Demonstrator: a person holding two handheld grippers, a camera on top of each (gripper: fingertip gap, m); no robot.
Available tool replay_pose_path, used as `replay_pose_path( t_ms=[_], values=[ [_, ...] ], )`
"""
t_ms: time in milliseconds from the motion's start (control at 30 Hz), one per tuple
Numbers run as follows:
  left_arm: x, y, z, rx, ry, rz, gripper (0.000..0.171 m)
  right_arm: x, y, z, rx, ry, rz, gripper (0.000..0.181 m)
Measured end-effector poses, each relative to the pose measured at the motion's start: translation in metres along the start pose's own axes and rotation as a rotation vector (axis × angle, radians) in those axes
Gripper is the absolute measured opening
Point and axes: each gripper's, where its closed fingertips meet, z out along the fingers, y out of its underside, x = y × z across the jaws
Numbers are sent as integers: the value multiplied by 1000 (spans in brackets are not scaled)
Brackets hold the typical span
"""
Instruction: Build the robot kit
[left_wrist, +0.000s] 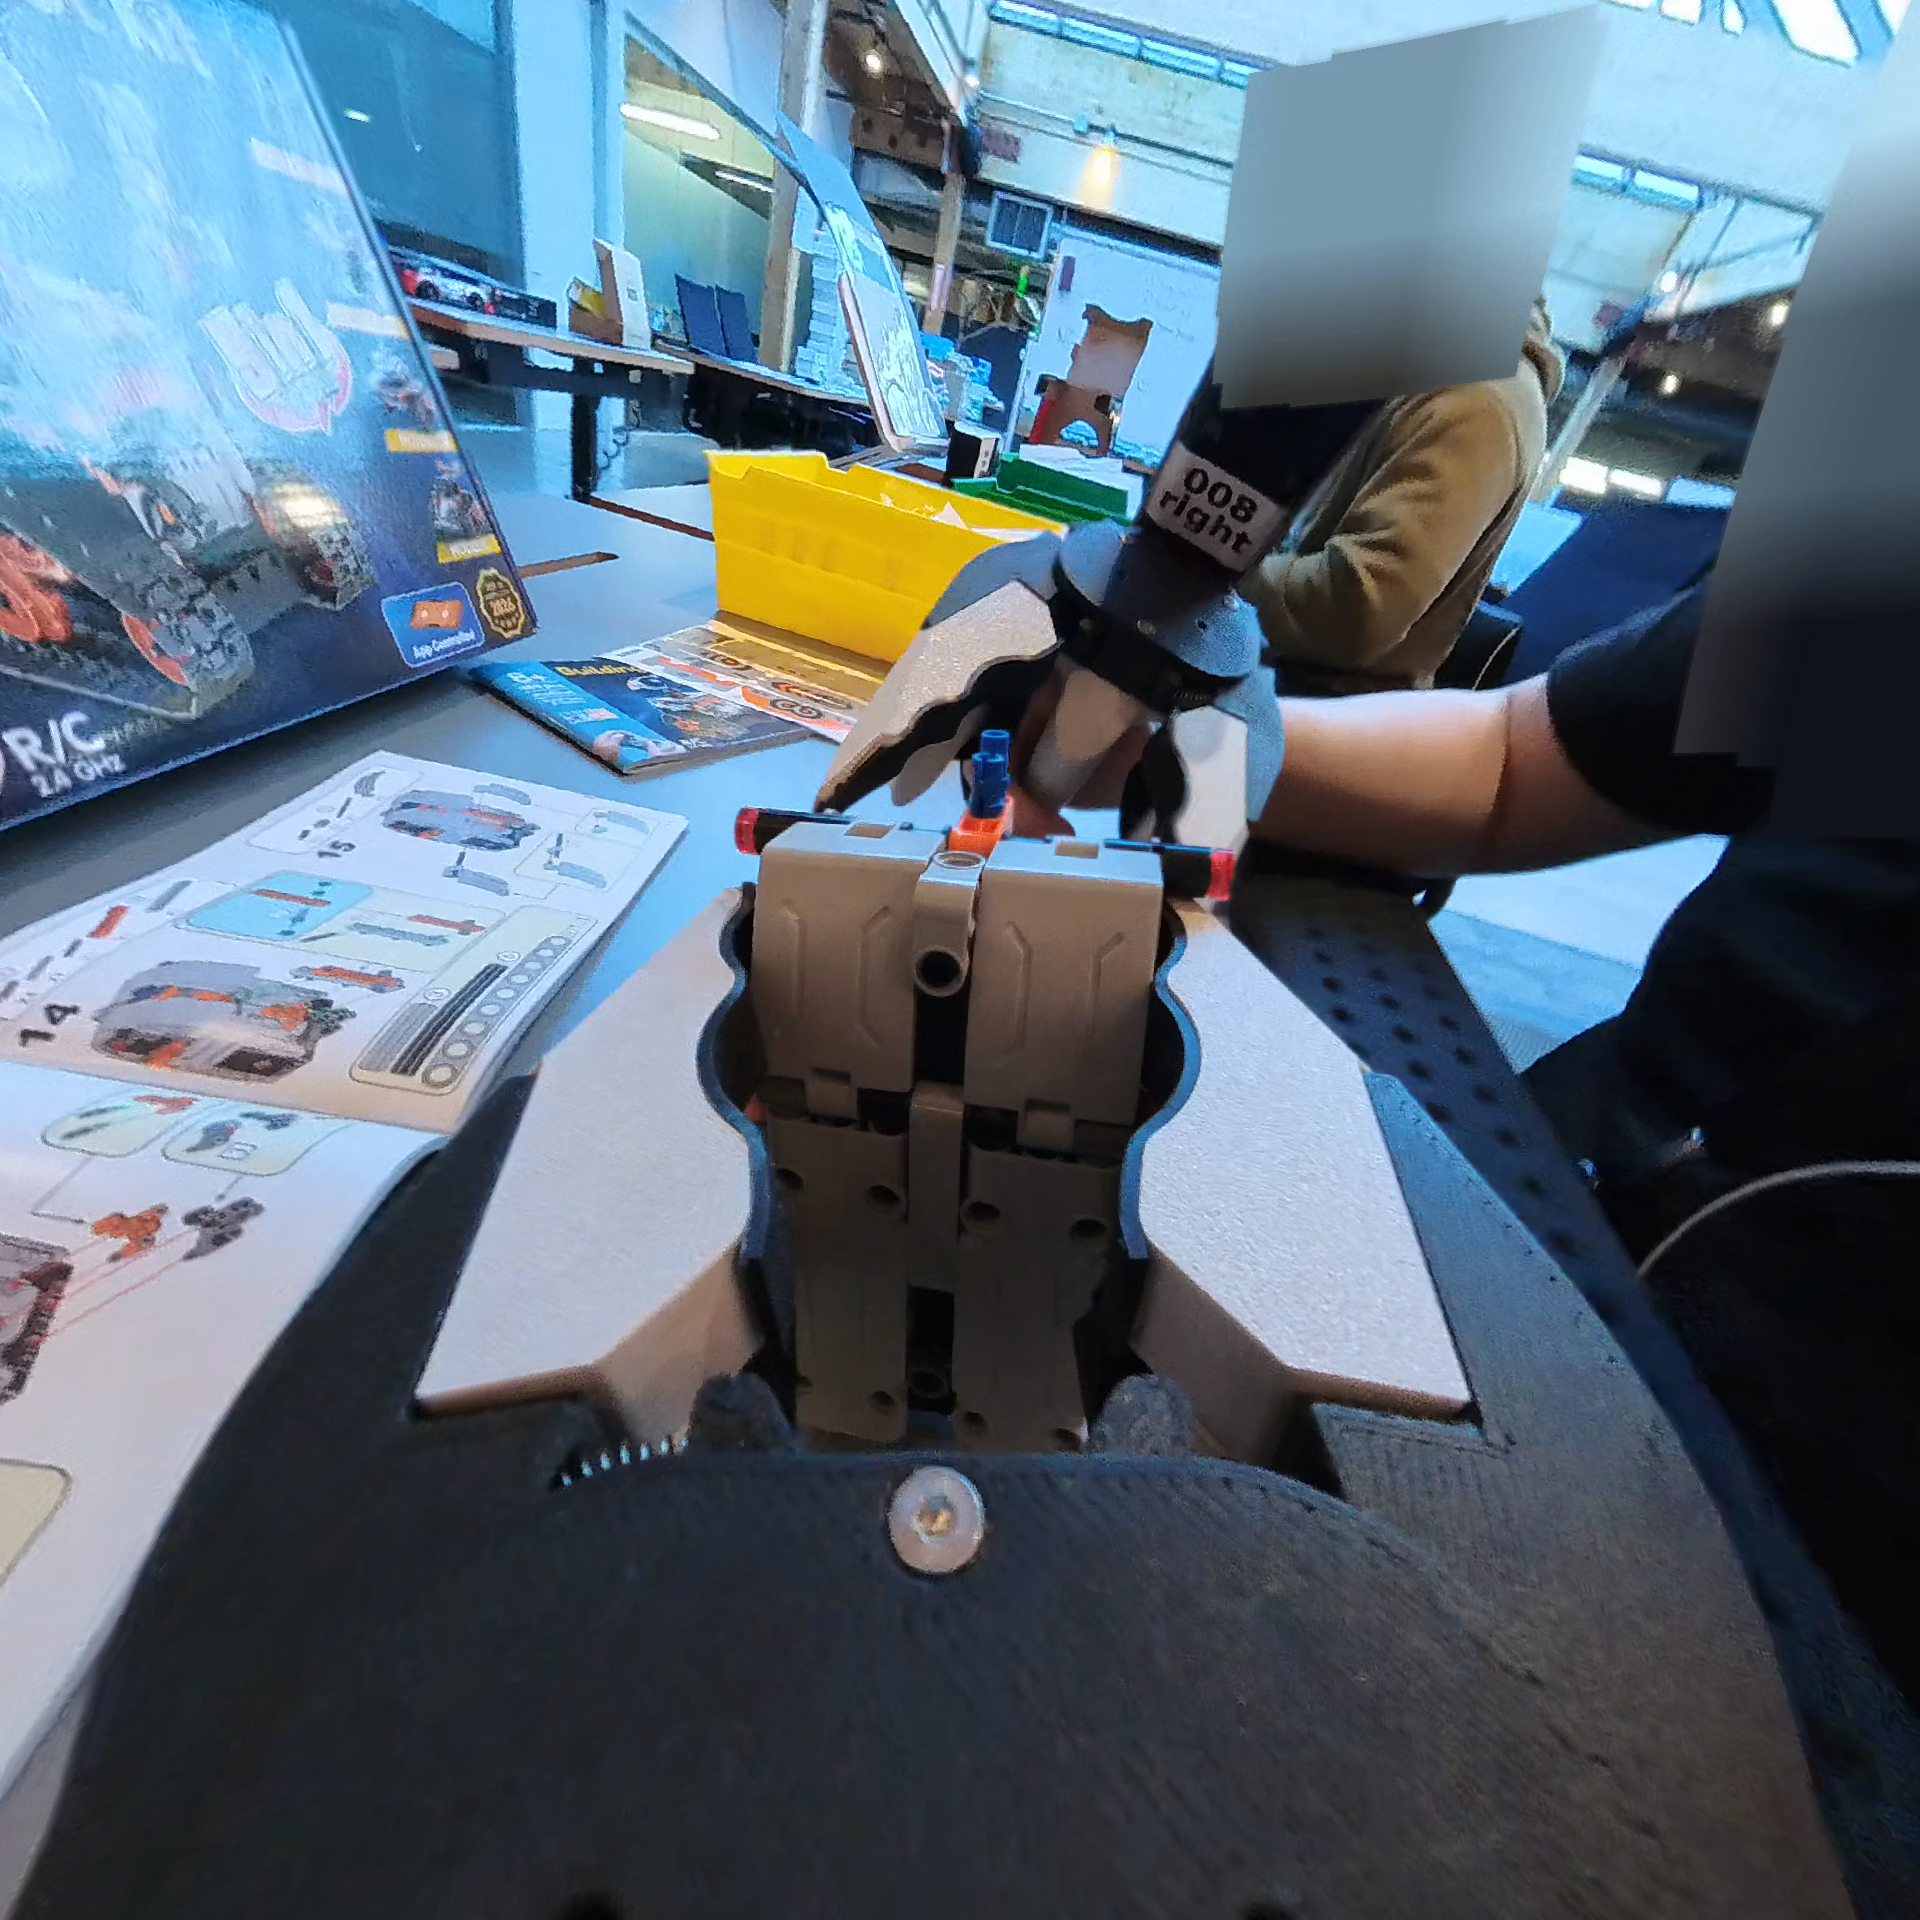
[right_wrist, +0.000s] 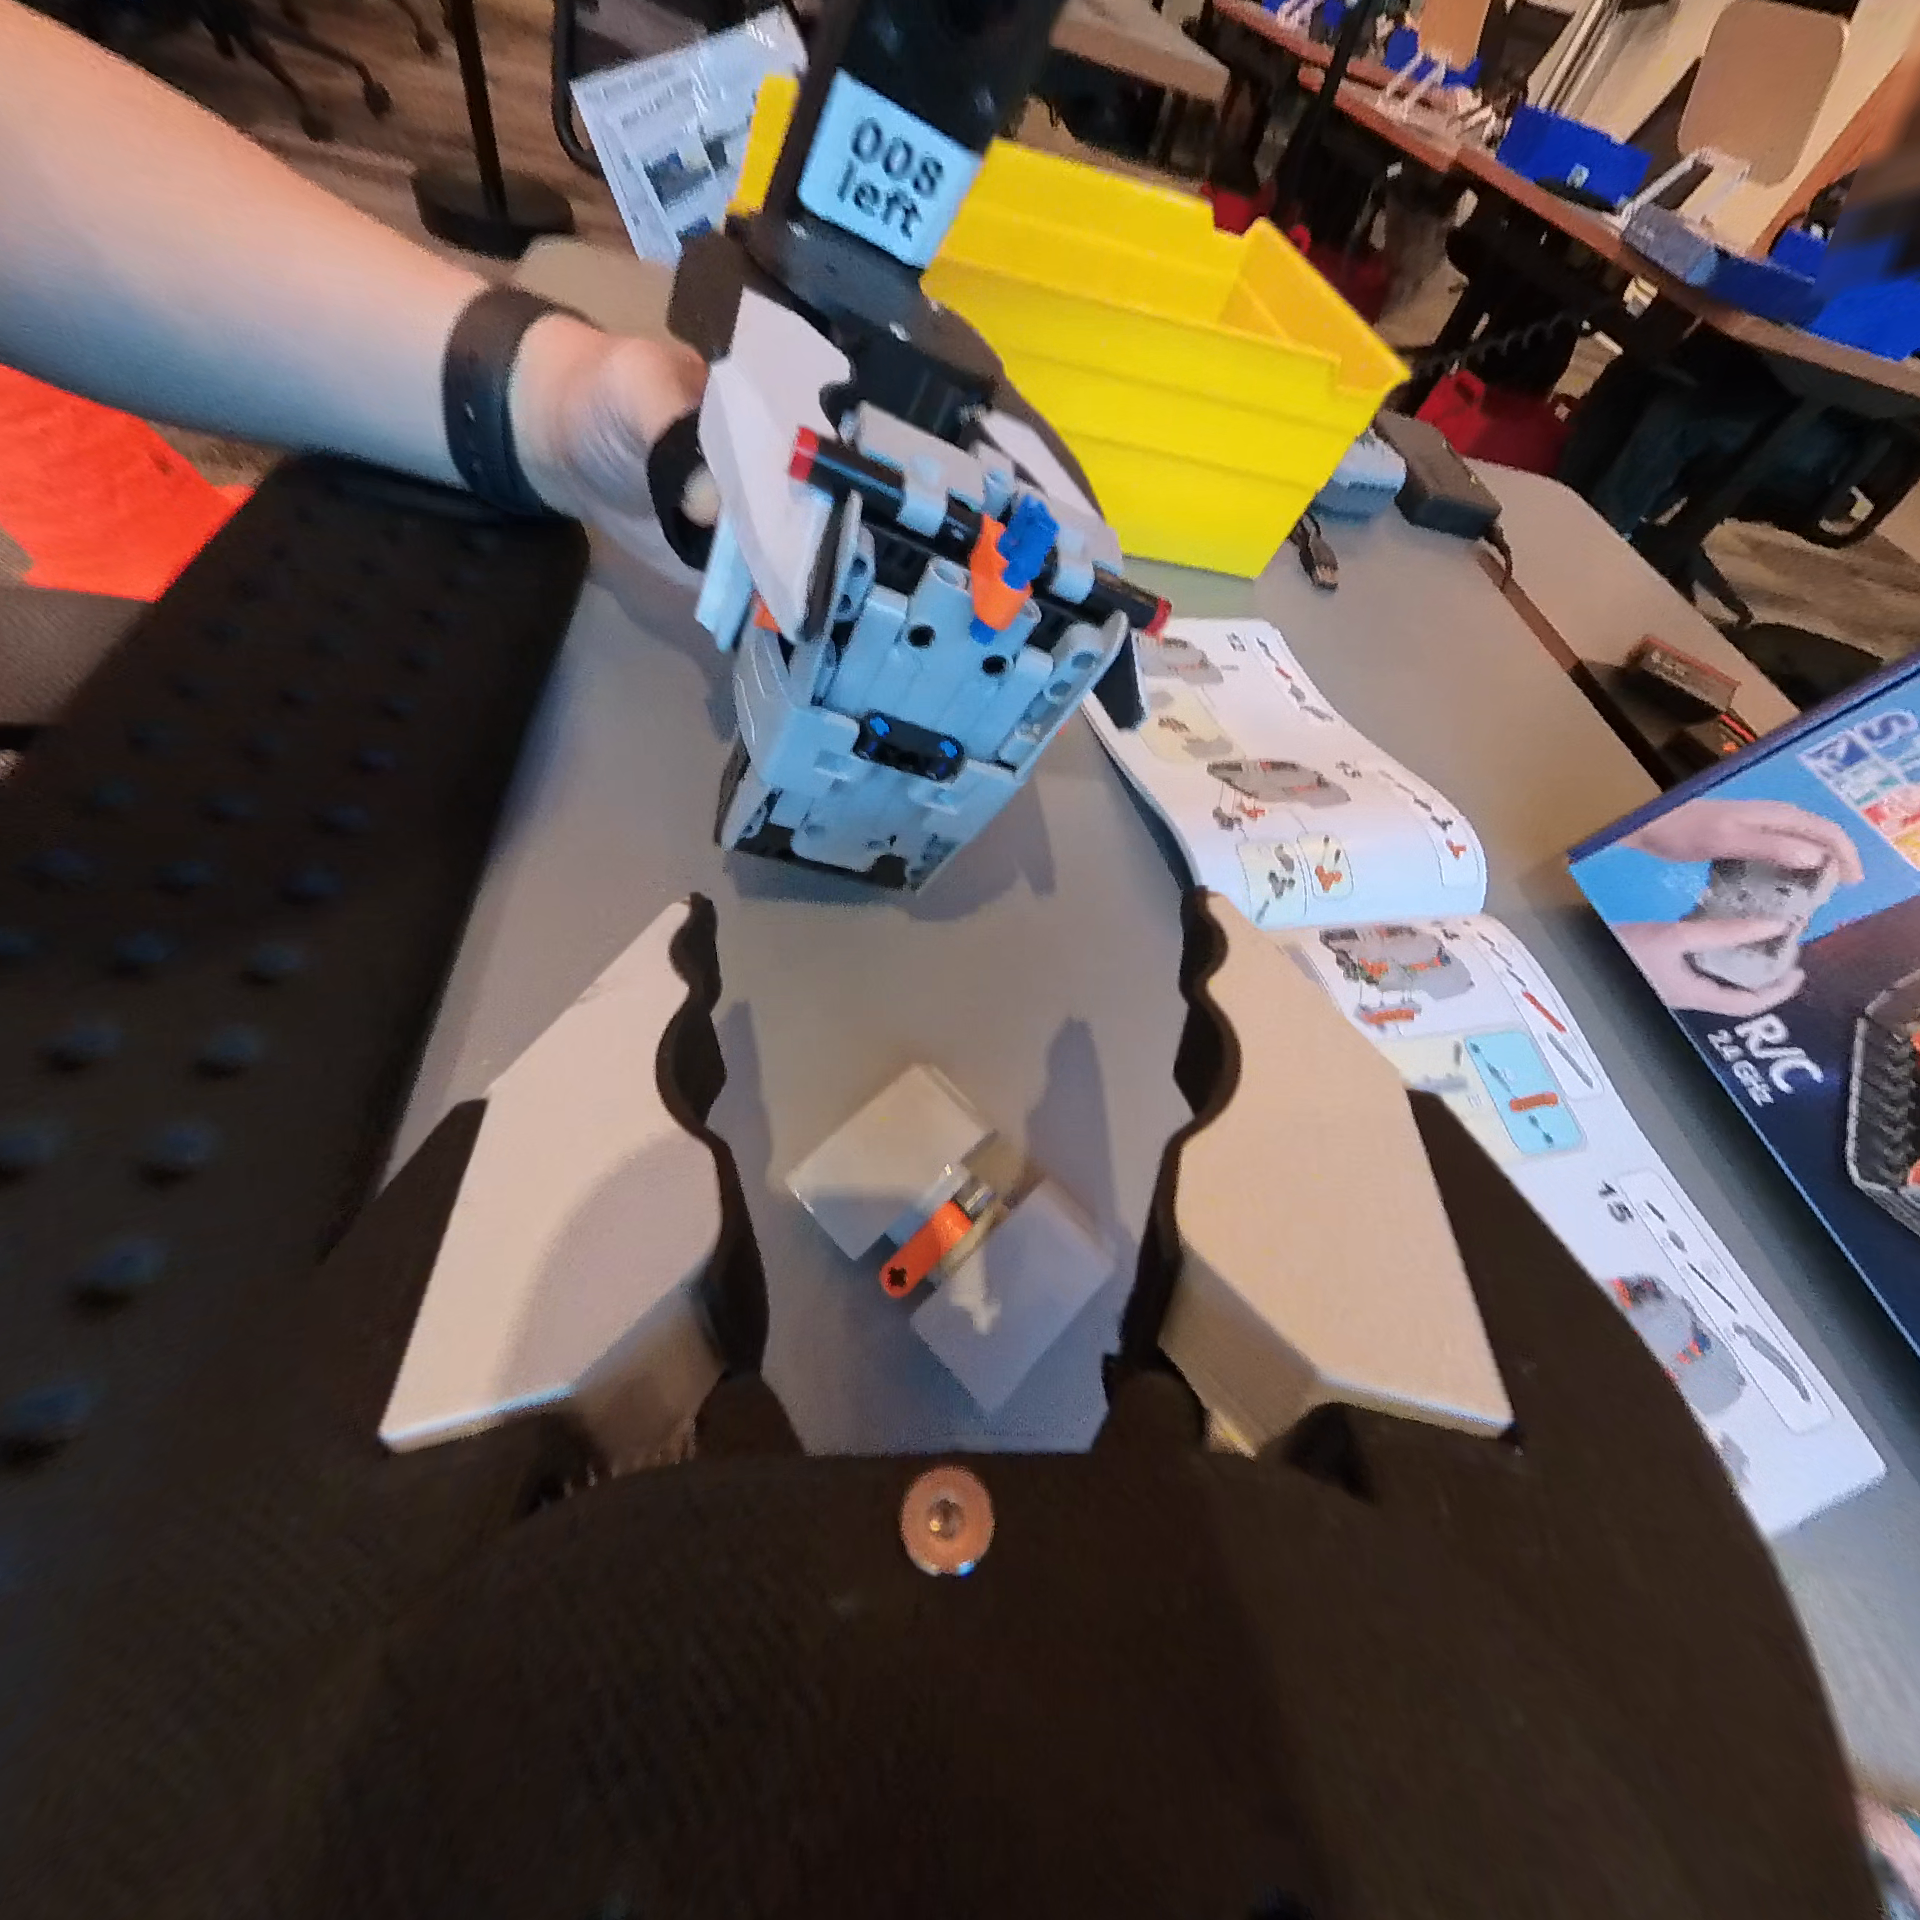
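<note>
My left gripper (left_wrist: 956, 914) is shut on a grey brick assembly (left_wrist: 951, 1049), gripped by its sides. A black axle with red ends crosses the assembly's far end, beside an orange connector with blue pins (left_wrist: 987, 779). In the right wrist view the left gripper (right_wrist: 935, 623) holds the assembly (right_wrist: 883, 717) upright, low over the grey table (right_wrist: 935, 966). My right gripper (right_wrist: 951, 914) is open and empty, just short of the assembly. A small grey part with an orange piece (right_wrist: 935, 1216) lies on the table between its fingers. In the left wrist view the right gripper (left_wrist: 987, 810) hovers open beyond the blue pins.
An open instruction booklet (left_wrist: 312, 935) (right_wrist: 1351, 831) lies beside the grippers, with the product box (left_wrist: 208, 416) (right_wrist: 1766, 987) past it. A yellow bin (left_wrist: 831, 561) (right_wrist: 1143, 343) stands at the back. A black perforated board (left_wrist: 1403, 1039) (right_wrist: 208, 831) lies alongside. A person sits behind. Left tips to right tips: about 4 centimeters.
</note>
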Motion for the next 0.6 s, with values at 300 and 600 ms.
replay_pose_path(
  t_ms=[300, 600],
  values=[
    [9, 10, -9, -58, 57, 120, 71, 9, 56, -24, -205, -46, 77, 66],
    [9, 17, -25, -126, 118, 133, 71, 10, 75, -30, -334, -68, 151, 79]
  ],
)
